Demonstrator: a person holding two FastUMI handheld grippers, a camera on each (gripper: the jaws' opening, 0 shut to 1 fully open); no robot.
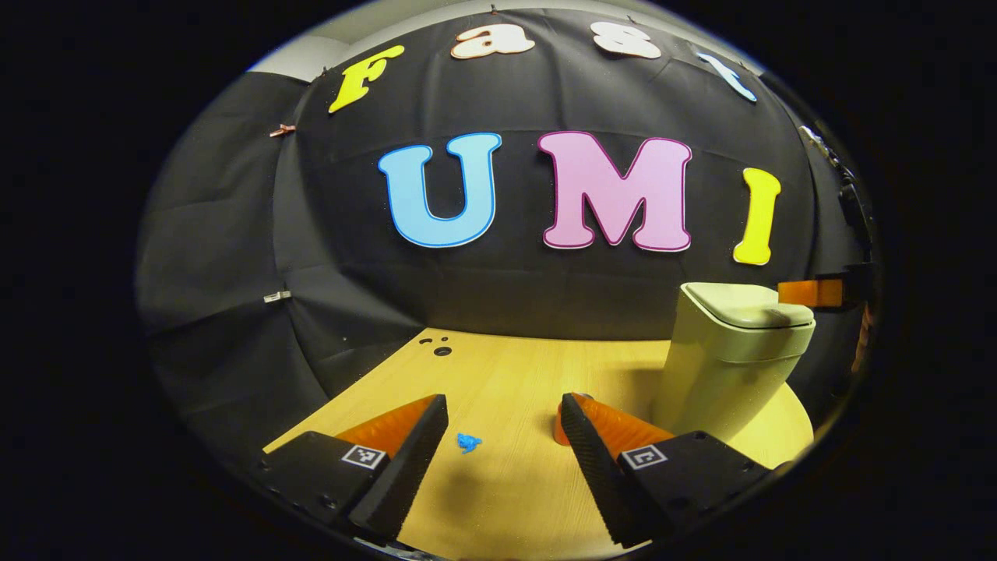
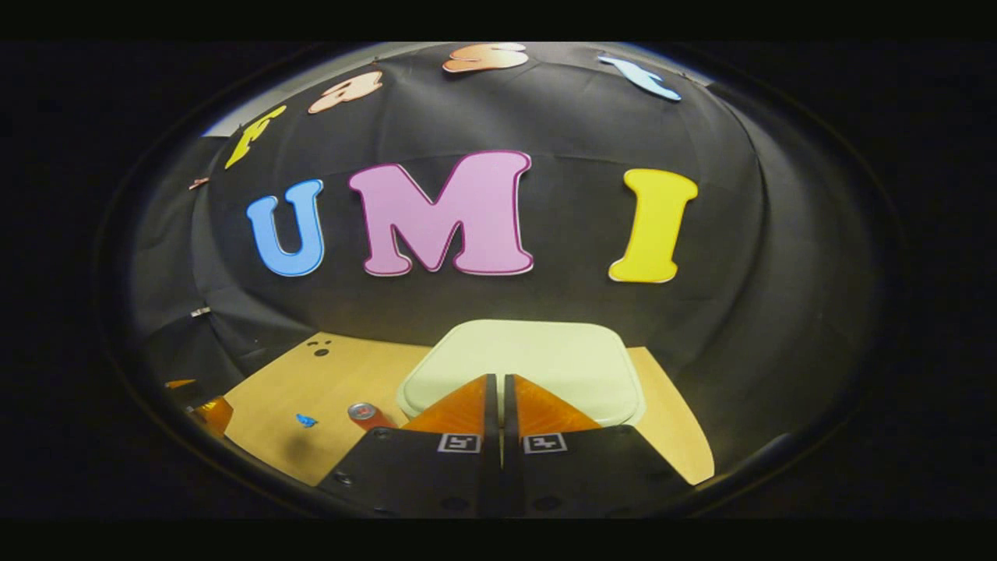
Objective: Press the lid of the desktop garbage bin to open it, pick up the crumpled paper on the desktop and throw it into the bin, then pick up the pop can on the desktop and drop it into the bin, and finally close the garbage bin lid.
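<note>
Lid [image 2: 537,362] of bin [image 1: 728,362] is down and flush in both views; judged not yet pressed open. Paper [image 1: 468,442] and can [image 2: 366,415] both lie on the bench [image 1: 498,374], so no item is binned. All four steps appear to remain: open, paper, can, close.

Right gripper [image 2: 498,382]: fingers together, nothing between them, tips over the near edge of the lid. Cannot tell whether they touch it. In the left gripper view the same gripper shows at the far right, level with the lid top. Judged to be lining up for the press.

Left gripper [image 1: 502,409]: fingers wide apart, empty, held low over the bench to the left of the bin.

Bin: pale cream, tapered body, rounded-square lid, stands at the right side of the bench near the back wall. Paper: a small blue crumple on bare bench, left of the can and well apart from the bin. Can: orange-red with silver top, upright, near the bin's left side; in the left gripper view partly hidden behind a finger.
</note>
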